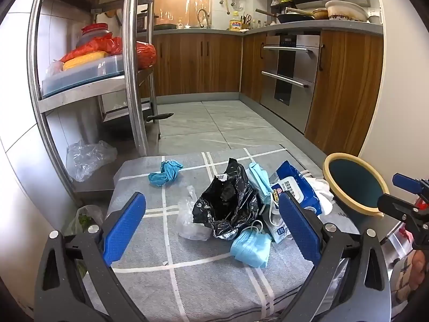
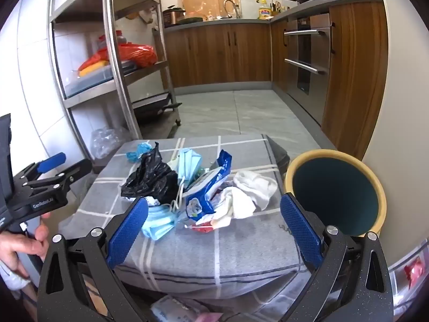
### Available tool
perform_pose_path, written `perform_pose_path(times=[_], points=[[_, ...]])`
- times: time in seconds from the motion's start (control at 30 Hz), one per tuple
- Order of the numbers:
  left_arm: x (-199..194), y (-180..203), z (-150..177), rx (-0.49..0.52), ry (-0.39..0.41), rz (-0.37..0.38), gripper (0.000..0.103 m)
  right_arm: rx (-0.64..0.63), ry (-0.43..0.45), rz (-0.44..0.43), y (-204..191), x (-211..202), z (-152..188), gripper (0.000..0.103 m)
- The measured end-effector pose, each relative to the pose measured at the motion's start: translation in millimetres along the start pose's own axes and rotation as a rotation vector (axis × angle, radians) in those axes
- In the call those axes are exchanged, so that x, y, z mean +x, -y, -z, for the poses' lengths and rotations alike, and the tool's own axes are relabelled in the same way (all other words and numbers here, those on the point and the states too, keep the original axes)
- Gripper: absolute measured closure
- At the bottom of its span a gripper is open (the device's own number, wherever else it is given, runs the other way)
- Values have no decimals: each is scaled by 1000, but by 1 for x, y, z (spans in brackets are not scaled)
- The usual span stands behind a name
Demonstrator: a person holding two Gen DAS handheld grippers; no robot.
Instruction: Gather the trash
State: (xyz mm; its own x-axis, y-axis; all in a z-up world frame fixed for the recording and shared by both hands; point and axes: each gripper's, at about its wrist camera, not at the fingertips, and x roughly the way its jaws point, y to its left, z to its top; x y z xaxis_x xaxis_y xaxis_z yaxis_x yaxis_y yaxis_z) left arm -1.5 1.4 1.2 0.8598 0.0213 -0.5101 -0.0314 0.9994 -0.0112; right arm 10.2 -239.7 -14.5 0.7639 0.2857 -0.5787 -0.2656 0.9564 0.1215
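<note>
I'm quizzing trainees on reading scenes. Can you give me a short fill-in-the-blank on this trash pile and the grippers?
1. Both the left gripper and the right gripper are ____.
2. The crumpled plastic bag in the pile is ____ in colour.
3. The bin has a dark inside and a ____ rim.
4. The glove lies apart from the pile, on its ____ side.

Missing words: open; black; yellow; left

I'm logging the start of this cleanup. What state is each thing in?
Left gripper: open, empty.
Right gripper: open, empty.
Black plastic bag: crumpled, mouth open.
Wet-wipes pack: flattened.
Blue gloves: balled up.
Face masks: loose, crumpled.
Bin: upright, nothing visible inside.
</note>
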Motion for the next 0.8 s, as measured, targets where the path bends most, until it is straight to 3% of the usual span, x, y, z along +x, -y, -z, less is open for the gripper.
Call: perform_pose_path(times=[0.8], points=[[6, -1, 2, -10, -31, 45, 6, 13, 0, -4, 1, -1, -1, 5]])
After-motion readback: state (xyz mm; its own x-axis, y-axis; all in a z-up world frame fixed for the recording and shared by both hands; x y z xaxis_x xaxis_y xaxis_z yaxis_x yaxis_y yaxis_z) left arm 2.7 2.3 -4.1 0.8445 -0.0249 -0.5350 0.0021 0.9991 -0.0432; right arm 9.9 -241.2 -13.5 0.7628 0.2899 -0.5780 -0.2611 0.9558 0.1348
